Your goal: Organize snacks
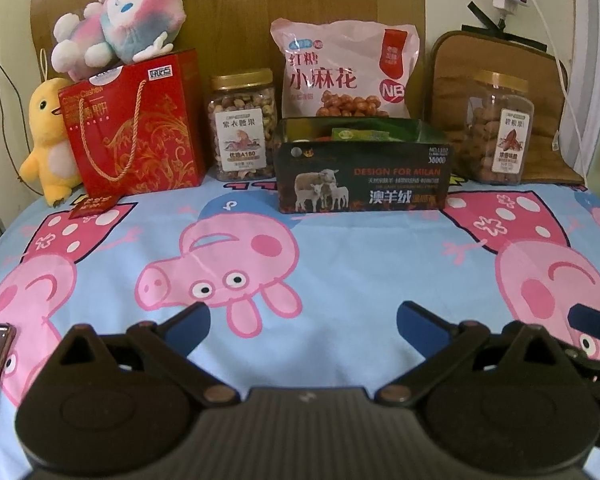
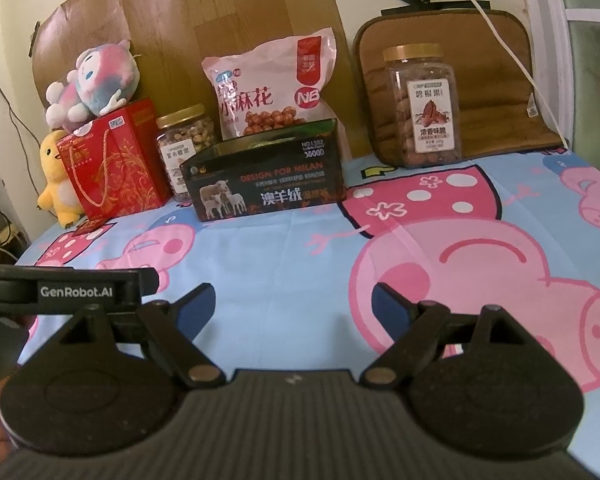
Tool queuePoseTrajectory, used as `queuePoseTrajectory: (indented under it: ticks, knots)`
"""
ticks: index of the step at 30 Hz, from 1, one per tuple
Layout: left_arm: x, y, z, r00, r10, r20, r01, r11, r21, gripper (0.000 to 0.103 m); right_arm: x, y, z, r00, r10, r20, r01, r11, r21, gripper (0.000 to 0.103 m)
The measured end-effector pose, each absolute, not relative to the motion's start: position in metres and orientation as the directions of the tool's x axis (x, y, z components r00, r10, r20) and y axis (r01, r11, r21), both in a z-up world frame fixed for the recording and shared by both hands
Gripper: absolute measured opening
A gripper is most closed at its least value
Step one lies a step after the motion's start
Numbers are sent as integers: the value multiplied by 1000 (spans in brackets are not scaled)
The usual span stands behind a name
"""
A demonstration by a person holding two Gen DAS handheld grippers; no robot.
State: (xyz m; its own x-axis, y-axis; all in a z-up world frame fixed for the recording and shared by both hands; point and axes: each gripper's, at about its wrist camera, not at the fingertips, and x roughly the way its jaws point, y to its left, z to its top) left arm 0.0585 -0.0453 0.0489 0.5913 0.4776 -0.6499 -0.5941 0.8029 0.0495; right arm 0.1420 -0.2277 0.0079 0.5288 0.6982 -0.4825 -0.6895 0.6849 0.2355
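My dark box sits open at the back of the tablecloth, long side facing me, with green packets inside. Behind it a pink snack bag stands upright; jars of nuts flank it. My left gripper and right gripper both hover spread wide, empty.

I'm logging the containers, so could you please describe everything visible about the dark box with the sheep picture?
The dark box is open-topped, apparently cardboard, printed with sheep and "DESIGN FOR MILAN". It stands upright on the cartoon-pig cloth, in front of the pink snack bag, between two nut jars. Green packets show inside. Neither claw touches it.
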Motion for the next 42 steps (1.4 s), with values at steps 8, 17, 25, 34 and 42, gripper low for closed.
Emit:
queuePoseTrajectory:
  ticks: [8,17,25,34,42]
  knots:
    - [57,-42,48,586,477,-655,-602,797,43,103,140,-227,8,515,708,-483,-694,675,251,87]
    - [57,-41,47,583,479,-656,-602,797,47,103,143,-229,8,511,712,-482,-685,676,271,87]
    - [56,-41,47,581,480,-657,-603,796,49,103,141,-229,10,509,723,-467,-692,666,277,87]
    - [61,-41,44,576,476,-664,-598,799,55,103,142,-227,10,507,721,-473,-692,667,275,87]
    - [71,-43,48,559,484,-674,-599,797,76,103,153,-241,10,518,706,-482,-659,689,301,87]
